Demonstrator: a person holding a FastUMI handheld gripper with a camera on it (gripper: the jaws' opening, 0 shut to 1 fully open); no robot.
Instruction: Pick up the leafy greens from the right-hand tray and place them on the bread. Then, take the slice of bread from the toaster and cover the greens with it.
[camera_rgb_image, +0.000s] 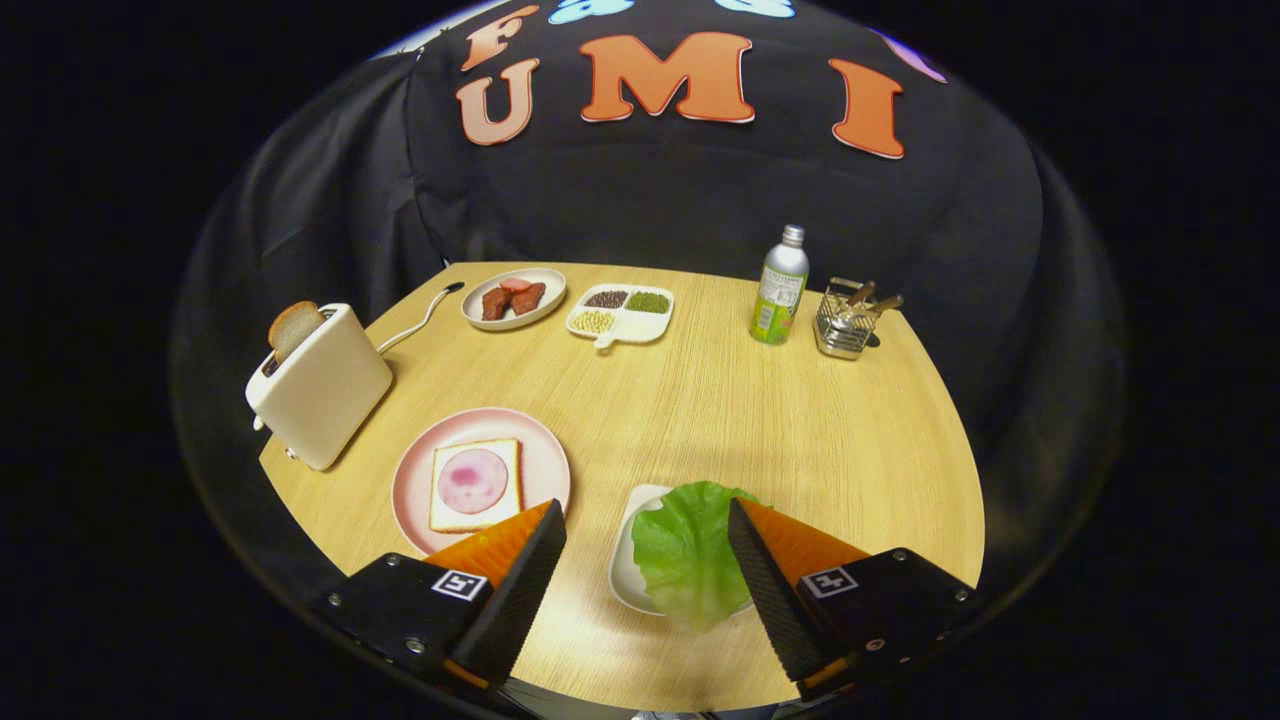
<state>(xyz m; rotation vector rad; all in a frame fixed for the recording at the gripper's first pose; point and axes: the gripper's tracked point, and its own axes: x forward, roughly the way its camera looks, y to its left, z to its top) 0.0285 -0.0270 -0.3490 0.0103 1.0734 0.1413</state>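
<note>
A green lettuce leaf lies on a small white tray on the wooden table, between my fingers and close to the right one. My gripper hangs above it, open, with nothing held. To the left of the tray a pink plate carries a slice of bread topped with a round of ham; my left fingertip overlaps the plate's near edge. Further left stands a white toaster with a brown slice of bread sticking up from its slot.
At the back of the table are a plate of sausages, a divided dish of beans, a green bottle and a wire basket with utensils. The toaster's cord trails toward the sausage plate.
</note>
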